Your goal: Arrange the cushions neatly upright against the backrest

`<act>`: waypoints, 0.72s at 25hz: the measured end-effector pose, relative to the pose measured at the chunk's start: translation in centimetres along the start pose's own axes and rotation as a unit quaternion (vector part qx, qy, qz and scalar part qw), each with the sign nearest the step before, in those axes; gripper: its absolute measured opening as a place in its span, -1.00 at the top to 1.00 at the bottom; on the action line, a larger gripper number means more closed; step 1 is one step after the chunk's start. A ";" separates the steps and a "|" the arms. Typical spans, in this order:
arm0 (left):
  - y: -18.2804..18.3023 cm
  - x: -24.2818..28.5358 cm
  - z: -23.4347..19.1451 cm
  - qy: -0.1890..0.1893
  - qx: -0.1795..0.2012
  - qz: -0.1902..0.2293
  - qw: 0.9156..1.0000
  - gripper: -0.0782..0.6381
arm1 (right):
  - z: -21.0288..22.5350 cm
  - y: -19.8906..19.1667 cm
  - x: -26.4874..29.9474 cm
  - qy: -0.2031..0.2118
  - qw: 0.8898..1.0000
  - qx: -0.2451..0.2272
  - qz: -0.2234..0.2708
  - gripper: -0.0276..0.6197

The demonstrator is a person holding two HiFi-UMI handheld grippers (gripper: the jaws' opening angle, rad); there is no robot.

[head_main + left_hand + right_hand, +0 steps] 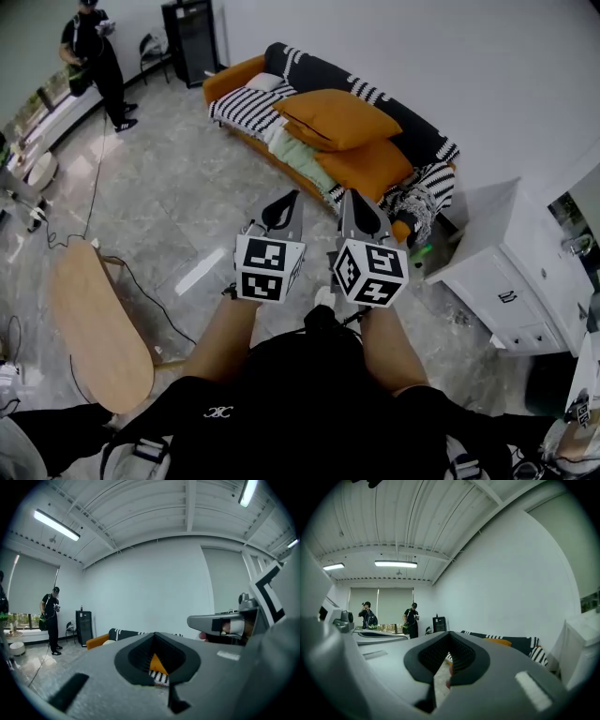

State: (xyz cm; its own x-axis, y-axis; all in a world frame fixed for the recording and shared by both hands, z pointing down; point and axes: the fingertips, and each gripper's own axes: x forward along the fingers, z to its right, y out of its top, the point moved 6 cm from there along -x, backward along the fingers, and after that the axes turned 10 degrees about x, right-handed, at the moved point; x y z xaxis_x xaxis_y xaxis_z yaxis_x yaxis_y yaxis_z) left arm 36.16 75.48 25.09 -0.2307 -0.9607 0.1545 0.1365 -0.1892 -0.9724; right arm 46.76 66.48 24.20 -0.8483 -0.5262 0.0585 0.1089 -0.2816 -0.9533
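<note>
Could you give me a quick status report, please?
Left claw and right claw shut, empty. Orange cushions piled flat on sofa, not upright. Only floor ahead.

No words can be read; a small white emblem [218, 411] on the person's black shirt [300, 389] is illegible.

This is looking like a living room staged in a studio. A sofa [232, 79] is standing top centre; cables [94, 192] are trailing at left.
</note>
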 end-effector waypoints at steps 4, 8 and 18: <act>-0.2 1.2 -1.7 -0.006 -0.027 -0.004 1.000 0.76 | -0.5 0.1 2.6 0.011 1.000 -0.007 0.002 0.90; -0.7 3.8 -3.4 0.009 -0.015 -0.009 1.000 0.76 | 0.4 -0.2 6.0 0.019 1.000 -0.012 0.005 0.90; -1.0 18.1 -8.4 0.015 -0.011 -0.018 1.000 0.76 | 7.4 0.9 20.3 0.018 1.000 0.006 -0.001 0.90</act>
State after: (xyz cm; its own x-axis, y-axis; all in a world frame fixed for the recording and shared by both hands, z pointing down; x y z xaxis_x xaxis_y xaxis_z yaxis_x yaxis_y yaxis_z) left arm 23.73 59.95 27.37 -0.2639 -0.9466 0.1854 0.1058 -0.2195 -0.9699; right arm 33.44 49.62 26.68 -0.8664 -0.4968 0.0502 0.1126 -0.2923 -0.9497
